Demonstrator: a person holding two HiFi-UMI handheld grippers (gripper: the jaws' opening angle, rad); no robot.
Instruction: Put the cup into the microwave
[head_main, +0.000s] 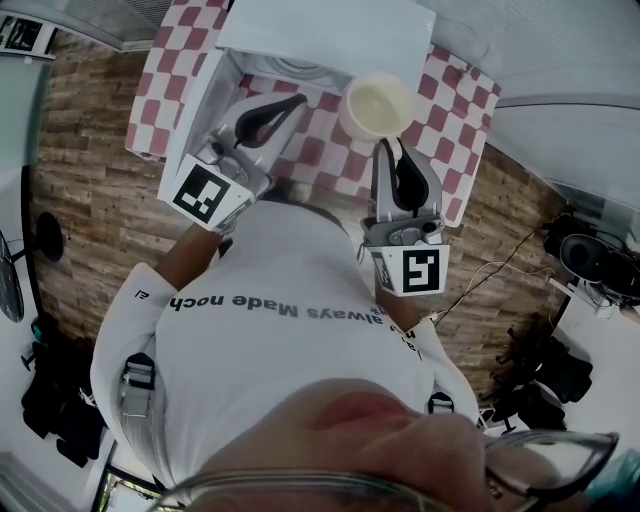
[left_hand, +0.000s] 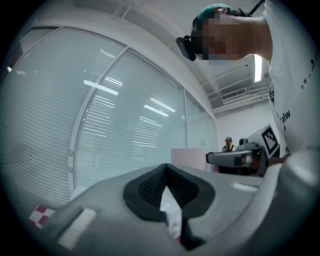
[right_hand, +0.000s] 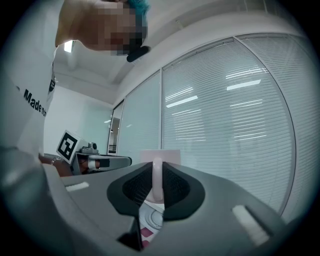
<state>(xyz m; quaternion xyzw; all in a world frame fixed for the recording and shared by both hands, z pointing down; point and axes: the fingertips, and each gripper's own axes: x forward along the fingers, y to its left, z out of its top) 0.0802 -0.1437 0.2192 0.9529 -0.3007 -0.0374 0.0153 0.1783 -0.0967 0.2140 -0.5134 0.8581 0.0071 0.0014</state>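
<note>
Shirt fabric (head_main: 300, 330) fills the near half of the head view. The white microwave (head_main: 320, 40) at the far edge shows mostly its top, and its cavity is barely visible. Whether the cup (head_main: 378, 105) touches the checked cloth (head_main: 455, 110) cannot be told. The cup is upright just near of the microwave's right front, with its mouth up and its handle pointing near into the right gripper (head_main: 388, 148). It is pale cream, round, and looks empty. In the right gripper view the jaws are clamped on the thin handle (right_hand: 157, 182), with the cup's body beyond them. The left gripper (head_main: 292, 103), left of the cup, has its jaws pressed together on nothing.
</note>
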